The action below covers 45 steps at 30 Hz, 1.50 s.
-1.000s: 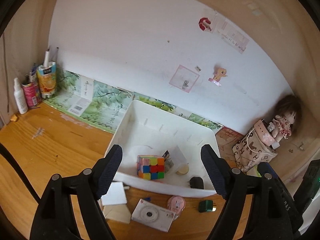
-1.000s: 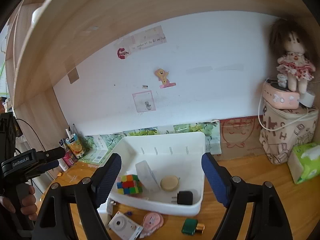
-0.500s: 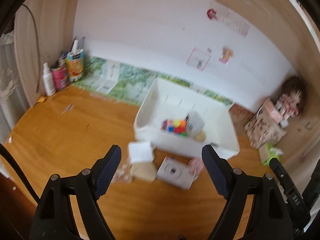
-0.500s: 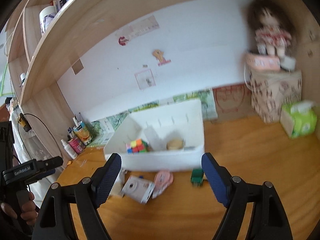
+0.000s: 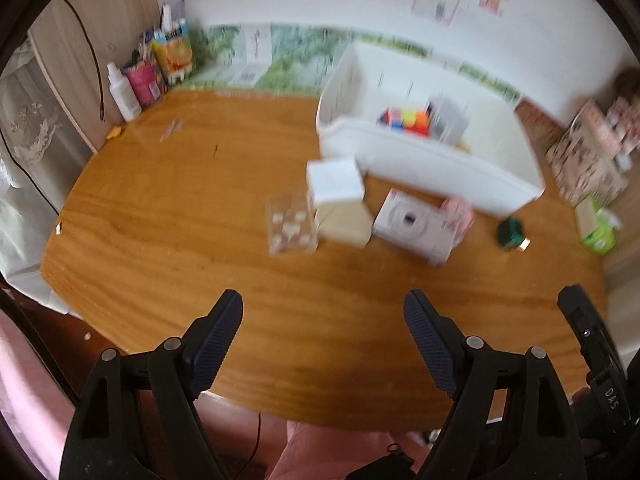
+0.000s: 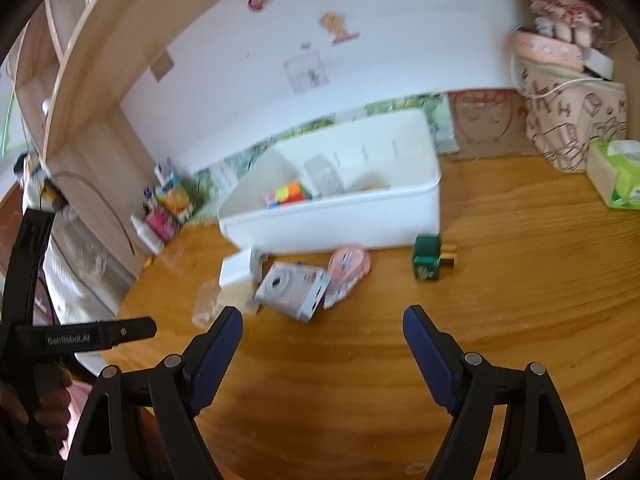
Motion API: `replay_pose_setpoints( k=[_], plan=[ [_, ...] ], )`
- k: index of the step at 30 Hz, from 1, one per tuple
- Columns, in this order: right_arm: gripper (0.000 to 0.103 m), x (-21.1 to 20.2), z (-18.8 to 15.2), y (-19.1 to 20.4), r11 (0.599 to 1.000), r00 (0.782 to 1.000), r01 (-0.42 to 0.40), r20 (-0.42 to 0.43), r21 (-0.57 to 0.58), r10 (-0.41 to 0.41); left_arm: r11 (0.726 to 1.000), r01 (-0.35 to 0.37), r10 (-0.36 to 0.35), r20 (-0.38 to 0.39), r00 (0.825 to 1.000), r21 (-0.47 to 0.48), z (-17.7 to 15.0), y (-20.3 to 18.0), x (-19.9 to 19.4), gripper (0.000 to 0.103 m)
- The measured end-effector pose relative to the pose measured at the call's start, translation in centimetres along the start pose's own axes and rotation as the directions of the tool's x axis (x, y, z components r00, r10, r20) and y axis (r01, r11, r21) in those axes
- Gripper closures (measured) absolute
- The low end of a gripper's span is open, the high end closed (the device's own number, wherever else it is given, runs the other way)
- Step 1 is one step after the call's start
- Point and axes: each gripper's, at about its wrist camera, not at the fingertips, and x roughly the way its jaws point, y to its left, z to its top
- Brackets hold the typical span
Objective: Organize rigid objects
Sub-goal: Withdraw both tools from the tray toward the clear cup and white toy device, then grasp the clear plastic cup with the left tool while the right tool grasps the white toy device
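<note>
From the left wrist camera, the left hand-held gripper (image 5: 323,322) hangs over the near edge of the desk (image 5: 168,216), jaws spread wide with nothing between them. The white bin (image 5: 432,168) sits toward the back wall and already holds a colourful puzzle cube (image 5: 406,119) and a clear pouch-like item beside it; that part of the sorting looks done. Left outside, in a cluster just before the bin's front wall, are a white box (image 5: 335,179) on top of a tan box (image 5: 345,224), a clear plastic case (image 5: 291,226) to their left, a white instant camera (image 5: 416,224), a pink item (image 5: 459,216) touching the camera, and a green bottle with a gold cap (image 5: 512,234) off to the right. Motion blur softens all of these. Bottles and cartons (image 5: 152,72) crowd the far left corner, well apart from the work.

From the right wrist camera, the right hand-held gripper (image 6: 322,330) is likewise wide and empty, low over bare desk. The same bin (image 6: 340,216) shows the cube (image 6: 289,194) inside, with the camera (image 6: 291,288), pink item (image 6: 347,270) and green bottle (image 6: 427,258) lying near its front. I judge roughly half the items remain. The stacked boxes (image 6: 237,276) press close against the camera, so fingers may nudge a neighbour. A tissue pack (image 6: 616,178) and patterned bag (image 6: 572,120) stand clear at the right.
</note>
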Motion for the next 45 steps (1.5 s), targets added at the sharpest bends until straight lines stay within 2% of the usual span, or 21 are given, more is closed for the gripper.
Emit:
replay_pose_setpoints(
  k=[3,7,20,32,41,45],
  plan=[
    [0.02,1.3,-0.7,0.6,0.999,0.999,0.001,-0.041,-0.041,-0.002,0.999,-0.035,0.035,-0.06,0.998,0.001,-0.2,0.3,1.2,0.018],
    [0.02,2.7,-1.3,1.5,0.995,0.997,-0.003,-0.071,-0.102,-0.004,0.999,-0.038,0.035,-0.125,0.992,-0.024,0.2,1.0,2.5,0.018],
    [0.02,7.6,0.9,5.1,0.962,0.996,0.036,-0.073,-0.27,-0.057,0.997,-0.069,0.06,-0.213,0.975,-0.034,3.3,3.9,6.3,0.018],
    [0.02,13.1,2.3,8.4,0.895,0.981,0.073,-0.129,-0.44,-0.143,0.997,-0.031,0.009,-0.304,0.953,-0.069,7.6,6.3,11.2,0.018],
    [0.02,15.9,1.6,9.0,0.824,0.958,0.07,-0.191,-0.562,-0.212,0.997,0.014,-0.045,-0.401,0.915,-0.08,9.0,5.9,15.0,0.017],
    [0.02,16.9,1.4,9.1,0.799,0.957,0.066,-0.188,-0.598,-0.22,0.996,0.014,-0.049,-0.403,0.914,-0.088,9.7,6.0,15.5,0.017]
  ],
)
